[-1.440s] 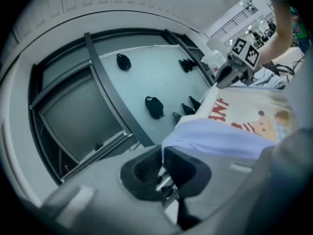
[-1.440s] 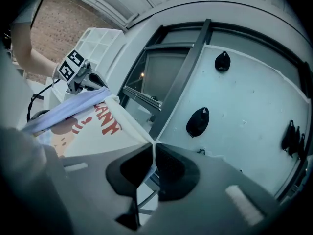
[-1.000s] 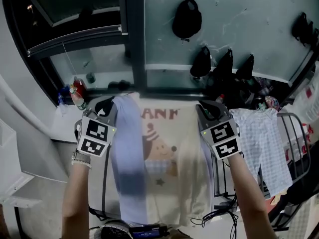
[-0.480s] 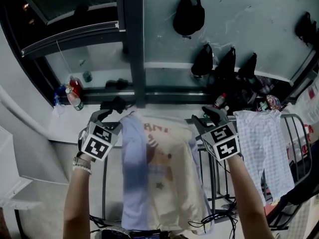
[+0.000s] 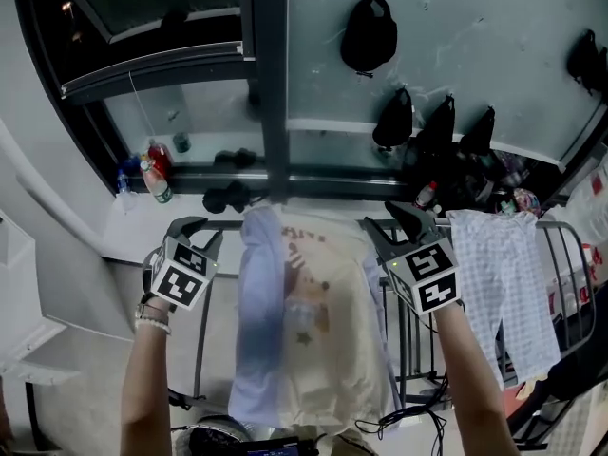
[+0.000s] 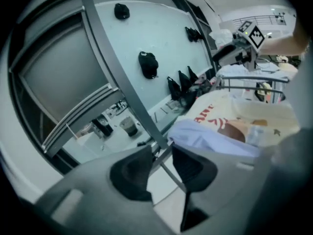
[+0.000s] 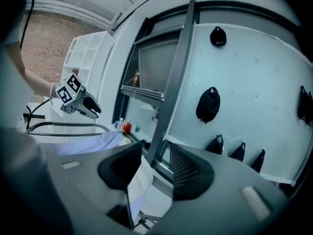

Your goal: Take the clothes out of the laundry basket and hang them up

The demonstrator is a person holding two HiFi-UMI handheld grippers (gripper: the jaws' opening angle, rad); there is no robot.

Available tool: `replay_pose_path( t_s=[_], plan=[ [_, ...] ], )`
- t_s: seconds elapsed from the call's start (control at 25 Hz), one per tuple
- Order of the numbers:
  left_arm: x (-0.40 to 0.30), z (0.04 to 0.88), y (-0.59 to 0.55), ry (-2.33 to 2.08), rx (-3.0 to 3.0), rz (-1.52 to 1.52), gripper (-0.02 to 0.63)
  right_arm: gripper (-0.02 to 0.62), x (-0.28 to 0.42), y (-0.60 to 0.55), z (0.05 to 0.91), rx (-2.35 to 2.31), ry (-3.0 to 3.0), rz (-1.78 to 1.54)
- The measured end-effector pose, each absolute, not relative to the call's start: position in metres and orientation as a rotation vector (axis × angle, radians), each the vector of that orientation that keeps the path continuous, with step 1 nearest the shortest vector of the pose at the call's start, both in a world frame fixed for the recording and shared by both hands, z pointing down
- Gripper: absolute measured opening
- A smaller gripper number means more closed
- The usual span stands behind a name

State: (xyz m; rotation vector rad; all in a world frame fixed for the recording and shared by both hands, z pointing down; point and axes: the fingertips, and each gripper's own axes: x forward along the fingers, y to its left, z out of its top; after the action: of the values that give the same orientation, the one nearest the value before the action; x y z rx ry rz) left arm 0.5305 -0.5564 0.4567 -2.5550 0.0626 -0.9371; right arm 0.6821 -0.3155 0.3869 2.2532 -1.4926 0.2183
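A cream T-shirt [image 5: 328, 321] with a cartoon print lies draped over the drying rack [image 5: 200, 350], with a lavender garment [image 5: 256, 331] overlapping its left side. My left gripper [image 5: 198, 230] hovers just left of the lavender cloth, open. Its jaws have just been closing a little and nothing is between them. My right gripper [image 5: 389, 224] stands open at the shirt's right edge. Its jaws have just been opening, and cloth hangs beside one jaw, not pinched. In the left gripper view the shirt [image 6: 254, 116] lies to the right of the jaws.
A checked garment [image 5: 499, 283] hangs on the rack further right. Dark caps [image 5: 369, 36] hang on the wall ahead. Bottles [image 5: 157, 174] stand on the window ledge. A dark window post [image 5: 271, 84] rises behind the rack. Cables trail on the floor below.
Both grippers have let go of the clothes. The shirt and lavender garment have sunk onto the rack. My left gripper has dropped and moved left, clear of the cloth.
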Motion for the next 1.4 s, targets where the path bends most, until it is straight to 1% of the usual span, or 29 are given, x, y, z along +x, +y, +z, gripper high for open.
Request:
replay_pose_path(
  t_s=[0.08, 0.12, 0.2, 0.28, 0.52, 0.8, 1.04, 1.4],
  plan=[
    [0.516, 0.434, -0.554, 0.160, -2.592, -0.843, 0.012, 0.163, 0.671, -0.313, 0.373, 2.269, -1.515, 0.160],
    [0.508, 0.423, -0.551, 0.198, -2.605, -0.806, -0.006, 0.134, 0.665, -0.311, 0.365, 2.276, -1.527, 0.131],
    [0.491, 0.404, -0.541, 0.249, -2.629, -0.758, -0.006, 0.020, 0.653, -0.308, 0.351, 2.281, -1.560, 0.083],
    [0.474, 0.387, -0.528, 0.298, -2.652, -0.719, -0.008, 0.006, 0.638, -0.306, 0.338, 2.279, -1.606, 0.048],
    [0.409, 0.333, -0.474, 0.467, -2.666, -0.605, -0.008, 0.006, 0.586, -0.290, 0.303, 2.242, -1.775, -0.042],
    [0.303, 0.289, -0.400, 0.728, -2.605, -0.572, -0.008, 0.005, 0.500, -0.269, 0.269, 2.068, -2.054, -0.138],
    [0.199, 0.265, -0.342, 1.009, -2.559, -0.506, -0.008, 0.005, 0.404, -0.257, 0.253, 1.873, -2.319, -0.195],
    [0.025, 0.248, -0.249, 1.366, -2.388, -0.543, -0.008, 0.005, 0.221, -0.236, 0.236, 1.483, -2.655, -0.255]
  ],
)
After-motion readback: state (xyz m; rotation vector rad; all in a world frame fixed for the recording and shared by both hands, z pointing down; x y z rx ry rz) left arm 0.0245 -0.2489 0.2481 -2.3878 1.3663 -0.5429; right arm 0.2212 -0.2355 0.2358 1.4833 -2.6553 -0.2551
